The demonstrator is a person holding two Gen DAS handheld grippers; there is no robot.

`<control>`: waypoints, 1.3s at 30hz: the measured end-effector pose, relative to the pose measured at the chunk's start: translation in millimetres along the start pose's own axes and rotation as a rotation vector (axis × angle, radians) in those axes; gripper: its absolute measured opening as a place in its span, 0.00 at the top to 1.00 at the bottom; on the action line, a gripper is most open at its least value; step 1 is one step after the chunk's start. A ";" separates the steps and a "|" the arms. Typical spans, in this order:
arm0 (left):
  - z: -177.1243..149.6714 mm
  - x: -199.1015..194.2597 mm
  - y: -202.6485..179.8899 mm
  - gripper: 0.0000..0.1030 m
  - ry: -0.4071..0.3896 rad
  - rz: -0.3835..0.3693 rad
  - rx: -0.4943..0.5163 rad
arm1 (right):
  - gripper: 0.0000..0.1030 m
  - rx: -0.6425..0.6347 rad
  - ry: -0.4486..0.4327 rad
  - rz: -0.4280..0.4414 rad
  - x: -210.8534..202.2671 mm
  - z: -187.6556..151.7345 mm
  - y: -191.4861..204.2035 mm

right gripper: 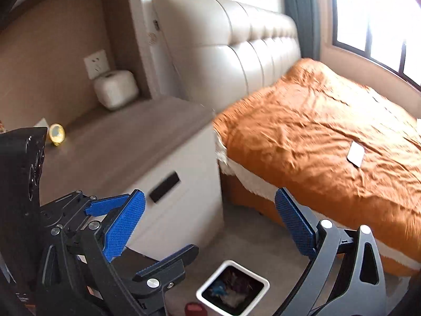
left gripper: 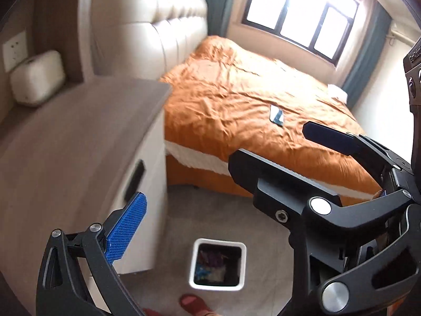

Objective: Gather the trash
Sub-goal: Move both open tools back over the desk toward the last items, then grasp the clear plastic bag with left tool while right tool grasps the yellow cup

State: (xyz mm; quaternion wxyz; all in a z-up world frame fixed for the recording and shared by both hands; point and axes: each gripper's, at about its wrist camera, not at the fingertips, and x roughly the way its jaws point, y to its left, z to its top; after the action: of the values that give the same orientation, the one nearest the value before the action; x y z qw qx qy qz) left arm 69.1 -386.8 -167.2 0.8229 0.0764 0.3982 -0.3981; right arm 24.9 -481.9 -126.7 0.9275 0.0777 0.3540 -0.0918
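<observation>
A white square bin (left gripper: 243,263) (right gripper: 208,287) stands on the grey floor between the nightstand and the bed, with mixed colourful trash inside. A small flat white and dark packet (left gripper: 276,114) (right gripper: 355,154) lies on the orange bedspread. My left gripper (left gripper: 210,210) (right gripper: 163,223) hangs above the bin, open and empty; its right finger is hidden in its own view behind the other tool. My right gripper (right gripper: 209,210) (left gripper: 268,143) is beside it on the bed side, also open with nothing between its blue pads (right gripper: 123,226).
The nightstand (left gripper: 79,137) (right gripper: 126,134) carries a white rounded device (left gripper: 36,79) (right gripper: 115,89) and a small gold round object (right gripper: 56,134). The bed (left gripper: 236,92) with its cream headboard fills the right. A red slipper (left gripper: 192,302) is near the bin. Something white (left gripper: 336,90) lies at the bed's far edge.
</observation>
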 end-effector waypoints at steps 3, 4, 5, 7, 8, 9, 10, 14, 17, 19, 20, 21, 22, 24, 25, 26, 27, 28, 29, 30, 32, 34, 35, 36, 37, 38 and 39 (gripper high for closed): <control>11.2 -33.0 27.4 0.05 -0.056 0.123 -0.038 | 0.05 -0.046 -0.066 0.120 -3.9 33.6 37.6; 14.2 -42.0 38.0 0.05 -0.066 0.157 -0.048 | 0.05 -0.058 -0.074 0.153 -2.7 42.9 50.7; 14.7 -51.5 49.5 0.05 -0.077 0.191 -0.062 | 0.05 -0.067 -0.090 0.194 -0.8 52.5 64.6; 14.1 -75.6 75.6 0.05 -0.114 0.283 -0.090 | 0.05 -0.111 -0.093 0.261 2.7 68.9 87.0; 12.1 -87.4 92.5 0.05 -0.123 0.335 -0.108 | 0.05 -0.141 -0.091 0.292 5.2 75.2 101.2; 10.9 -97.2 106.1 0.05 -0.134 0.370 -0.125 | 0.05 -0.174 -0.099 0.329 7.7 82.0 116.5; 8.9 -107.0 120.9 0.05 -0.144 0.405 -0.143 | 0.05 -0.205 -0.102 0.367 9.1 88.4 130.0; -3.6 -143.5 182.5 0.05 -0.148 0.533 -0.215 | 0.05 -0.318 -0.099 0.467 19.4 99.6 188.7; -17.9 -167.4 224.0 0.05 -0.152 0.591 -0.272 | 0.05 -0.377 -0.085 0.529 34.7 104.8 224.9; -25.1 -184.1 250.0 0.05 -0.170 0.614 -0.305 | 0.05 -0.422 -0.066 0.559 49.2 106.0 251.7; -29.7 -186.5 260.6 0.05 -0.169 0.622 -0.317 | 0.05 -0.449 -0.064 0.565 56.7 106.3 267.1; -33.7 -186.5 276.6 0.05 -0.159 0.635 -0.327 | 0.05 -0.469 -0.059 0.574 64.5 106.4 279.2; -36.8 -185.9 289.8 0.05 -0.156 0.646 -0.330 | 0.05 -0.486 -0.054 0.579 72.4 105.7 286.0; -41.7 -179.5 310.9 0.05 -0.122 0.662 -0.317 | 0.05 -0.525 -0.050 0.573 88.1 105.9 307.3; -43.0 -174.6 323.2 0.05 -0.101 0.680 -0.302 | 0.05 -0.549 -0.045 0.573 98.8 105.9 318.5; -44.6 -169.8 333.7 0.05 -0.090 0.687 -0.292 | 0.05 -0.564 -0.040 0.568 105.4 106.0 325.3; -44.9 -165.3 348.3 0.05 -0.071 0.682 -0.283 | 0.05 -0.586 -0.036 0.561 115.1 106.1 334.6; -45.8 -163.3 356.4 0.05 -0.066 0.677 -0.279 | 0.05 -0.605 -0.032 0.559 123.9 105.8 342.2; -45.5 -161.1 365.9 0.05 -0.063 0.676 -0.277 | 0.05 -0.621 -0.025 0.555 132.4 105.2 348.7; -44.5 -157.8 375.5 0.05 -0.054 0.673 -0.276 | 0.05 -0.637 -0.011 0.547 143.4 104.4 356.5; -42.6 -152.7 390.6 0.05 -0.047 0.654 -0.276 | 0.05 -0.662 0.013 0.542 163.0 101.8 369.2; -40.7 -144.3 405.9 0.05 -0.024 0.650 -0.282 | 0.05 -0.682 0.032 0.536 179.3 98.4 379.3; -40.1 -140.1 411.4 0.05 -0.012 0.654 -0.277 | 0.05 -0.694 0.041 0.534 187.5 96.3 384.3; -39.5 -134.2 418.0 0.05 0.007 0.671 -0.263 | 0.05 -0.698 0.054 0.537 198.0 94.8 389.6; -39.4 -131.2 421.9 0.05 0.016 0.675 -0.260 | 0.05 -0.703 0.068 0.535 206.5 94.2 394.0; -38.8 -128.1 427.6 0.05 0.027 0.674 -0.262 | 0.05 -0.708 0.079 0.533 214.6 93.8 398.8; -38.6 -125.2 433.4 0.05 0.036 0.662 -0.269 | 0.05 -0.715 0.091 0.535 223.7 93.9 404.7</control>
State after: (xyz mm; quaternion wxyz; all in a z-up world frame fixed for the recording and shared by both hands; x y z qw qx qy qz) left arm 310.6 -4.4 -186.3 0.9028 0.0994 0.4151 -0.0524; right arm 340.3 -134.3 -175.6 0.8707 -0.1549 0.3713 0.2829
